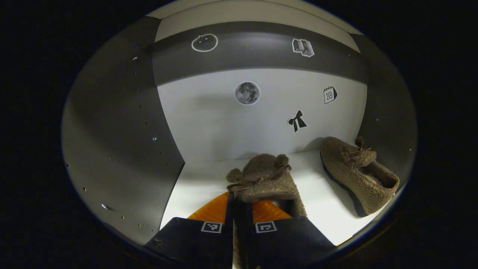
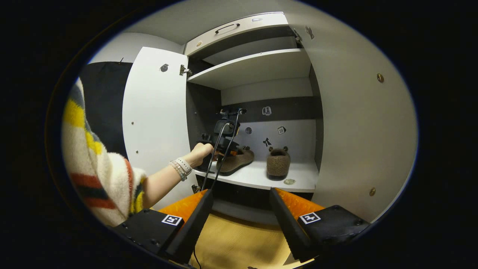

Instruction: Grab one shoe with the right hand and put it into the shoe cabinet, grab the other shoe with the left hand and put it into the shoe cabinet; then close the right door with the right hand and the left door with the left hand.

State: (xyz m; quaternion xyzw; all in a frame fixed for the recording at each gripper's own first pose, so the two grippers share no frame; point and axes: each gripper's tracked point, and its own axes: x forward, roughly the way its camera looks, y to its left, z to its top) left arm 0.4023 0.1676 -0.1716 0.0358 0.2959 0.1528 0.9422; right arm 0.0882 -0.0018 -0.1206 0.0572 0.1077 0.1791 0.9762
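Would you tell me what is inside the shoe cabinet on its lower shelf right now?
Two fuzzy brown shoes: one standing free, the other gripped by the left gripper. That shoe's heel is covered by the fingers.

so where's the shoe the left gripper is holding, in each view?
Left gripper view: the held shoe sits bottom centre, pinched between the left gripper fingers, on the white shelf.
Right gripper view: same shoe is mid-frame, left one of the pair on the shelf, under the far gripper.
Shared landmark: the black bow sticker on the back wall.
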